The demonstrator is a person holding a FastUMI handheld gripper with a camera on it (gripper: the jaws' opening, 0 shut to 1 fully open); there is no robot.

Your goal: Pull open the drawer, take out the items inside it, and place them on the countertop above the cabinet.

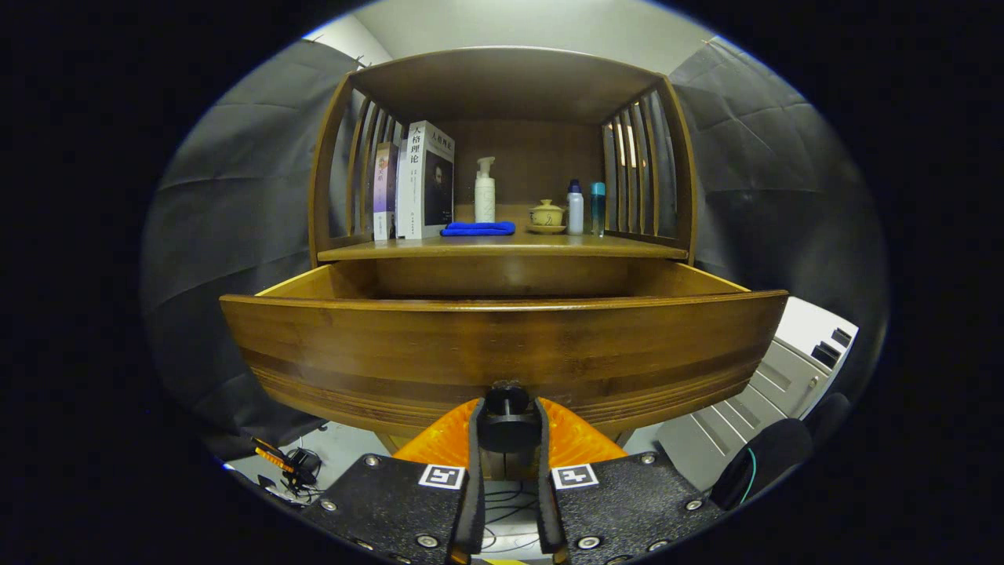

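Jaws clamped on the knob (507,420) of the pulled-out drawer (502,345).

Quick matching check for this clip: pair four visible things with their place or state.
1. drawer
2. knob
3. blue cloth
4. books

A. upright at the shelf's left end
B. lying flat beside the books
C. pulled out
D. clamped between the gripper fingers

Pairs: 1-C, 2-D, 3-B, 4-A
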